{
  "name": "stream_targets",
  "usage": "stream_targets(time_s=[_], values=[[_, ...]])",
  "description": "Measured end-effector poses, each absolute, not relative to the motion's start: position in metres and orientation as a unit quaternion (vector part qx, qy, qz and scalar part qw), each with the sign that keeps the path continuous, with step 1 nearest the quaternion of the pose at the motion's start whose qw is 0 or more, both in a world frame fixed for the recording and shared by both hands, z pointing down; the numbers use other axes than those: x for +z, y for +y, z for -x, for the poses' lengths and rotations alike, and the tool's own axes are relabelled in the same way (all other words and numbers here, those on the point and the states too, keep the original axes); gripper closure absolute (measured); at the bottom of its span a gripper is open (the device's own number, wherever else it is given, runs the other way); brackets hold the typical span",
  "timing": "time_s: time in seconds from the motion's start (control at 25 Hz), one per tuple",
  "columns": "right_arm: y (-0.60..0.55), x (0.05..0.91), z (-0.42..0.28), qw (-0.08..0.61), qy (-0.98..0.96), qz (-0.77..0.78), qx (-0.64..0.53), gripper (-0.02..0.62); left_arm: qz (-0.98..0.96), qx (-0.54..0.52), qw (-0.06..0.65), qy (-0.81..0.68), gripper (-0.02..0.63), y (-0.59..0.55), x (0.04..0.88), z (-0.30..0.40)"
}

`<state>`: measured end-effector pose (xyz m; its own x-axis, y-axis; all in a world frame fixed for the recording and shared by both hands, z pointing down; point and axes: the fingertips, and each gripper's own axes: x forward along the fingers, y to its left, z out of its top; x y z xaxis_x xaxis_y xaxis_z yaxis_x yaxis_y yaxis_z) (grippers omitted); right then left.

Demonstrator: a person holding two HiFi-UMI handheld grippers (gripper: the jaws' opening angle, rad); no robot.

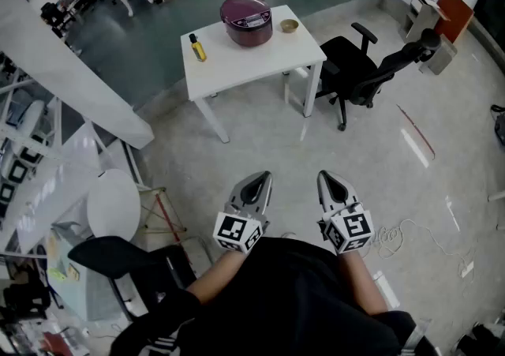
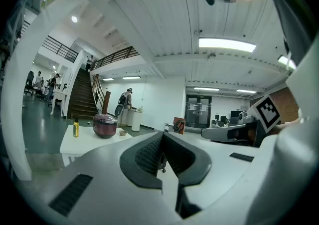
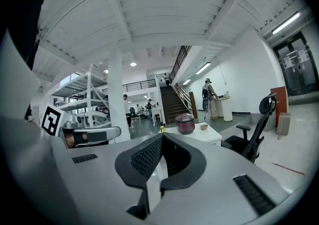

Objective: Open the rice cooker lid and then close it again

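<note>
left tongs (image 1: 262,179) clenched, empty | right tongs (image 1: 325,178) clenched, empty | rice cooker (image 1: 246,20) well ahead

The left gripper (image 1: 259,181) and right gripper (image 1: 327,178) share one build: light grey tapering shells with black inner linings. Behind the fingers each carries a white cube (image 1: 237,232) printed with black square markers. Ribbed black pads (image 2: 148,155) line the fingers, and dark oblong slots (image 2: 70,194) sit out to either side of them. The person wears a black top (image 1: 304,303), with white stripes (image 1: 162,343) on one sleeve.
</note>
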<state>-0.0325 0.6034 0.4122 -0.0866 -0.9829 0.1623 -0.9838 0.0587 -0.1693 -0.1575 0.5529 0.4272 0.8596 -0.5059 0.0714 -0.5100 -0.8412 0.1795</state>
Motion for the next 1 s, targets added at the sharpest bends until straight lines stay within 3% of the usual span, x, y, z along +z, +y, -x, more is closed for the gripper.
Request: stream_targets(time_s=[0.88, 1.0], values=[[0.605, 0.411, 0.017, -0.010, -0.745, -0.661, 0.087, 0.595, -0.965, 0.001, 0.107, -0.241, 0.600, 0.550, 0.420, 0.146], [0.609, 0.415, 0.016, 0.010, -0.747, -0.659, 0.089, 0.470, -0.965, -0.001, 0.114, -0.238, 0.459, 0.550, 0.422, 0.145]])
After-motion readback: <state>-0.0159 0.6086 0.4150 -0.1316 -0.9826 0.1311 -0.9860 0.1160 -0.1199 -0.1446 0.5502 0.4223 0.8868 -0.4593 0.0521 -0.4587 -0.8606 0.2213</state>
